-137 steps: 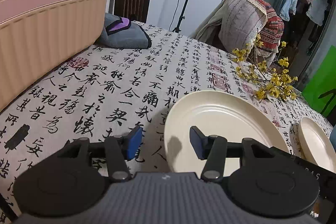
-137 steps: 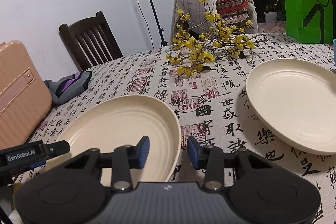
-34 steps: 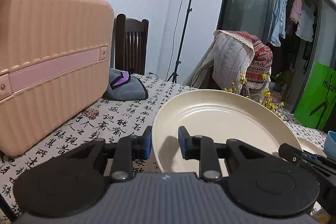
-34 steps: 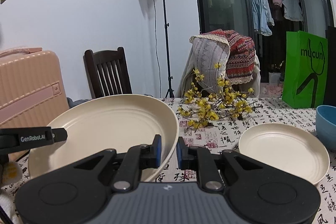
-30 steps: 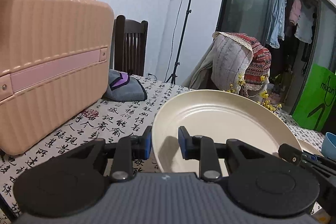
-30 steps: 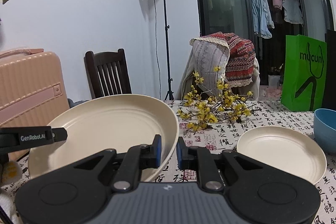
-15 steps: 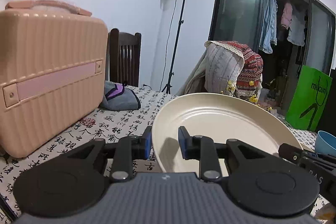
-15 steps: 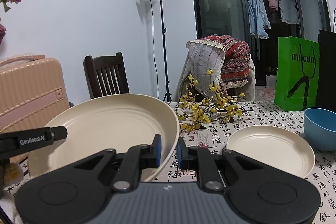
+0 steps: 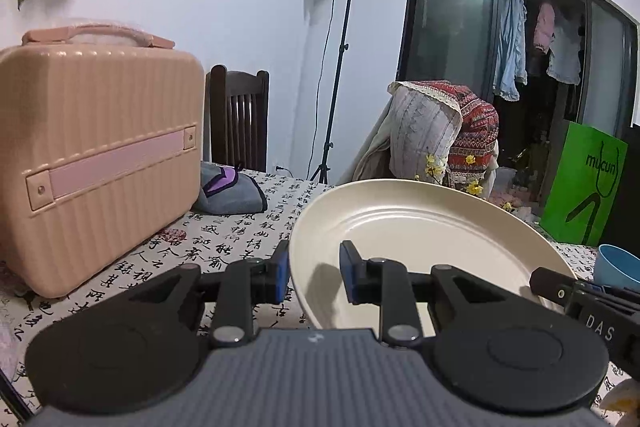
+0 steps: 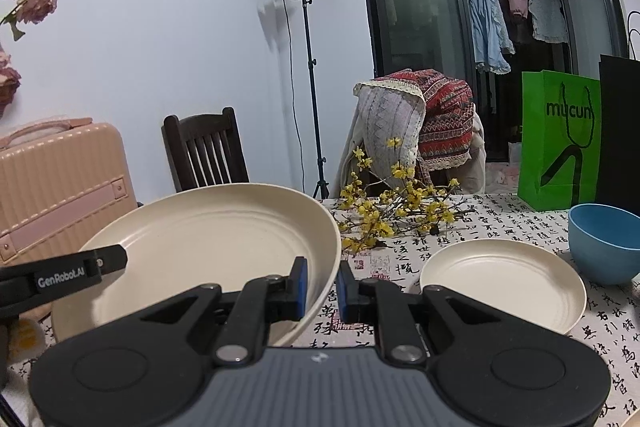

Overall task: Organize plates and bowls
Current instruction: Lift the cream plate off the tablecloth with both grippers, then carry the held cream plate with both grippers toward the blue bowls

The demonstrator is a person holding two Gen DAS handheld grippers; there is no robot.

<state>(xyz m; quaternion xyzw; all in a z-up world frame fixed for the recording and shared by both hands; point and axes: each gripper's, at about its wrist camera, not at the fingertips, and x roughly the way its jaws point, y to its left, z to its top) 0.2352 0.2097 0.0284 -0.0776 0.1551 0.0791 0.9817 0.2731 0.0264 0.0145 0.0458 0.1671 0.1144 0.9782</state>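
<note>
Right wrist: green bag reads "mucun".

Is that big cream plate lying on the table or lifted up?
Lifted: both grippers clamp the big cream plate by its rim, above the tablecloth.

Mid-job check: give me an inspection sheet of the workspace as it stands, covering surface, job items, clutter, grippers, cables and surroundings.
Surface: table under a calligraphy-print tablecloth.
Job's things: large cream plate held off the table by its rim at two sides; smaller cream plate flat on the cloth; blue bowl beside it.
Clutter: yellow blossom branch; pink ribbed suitcase; grey pouch.
Grippers: left gripper and right gripper both clamped on the large plate's rim.
Cables: one hanging down the light stand.
Surroundings: dark wooden chair, cloth-draped chair, green paper bag.
</note>
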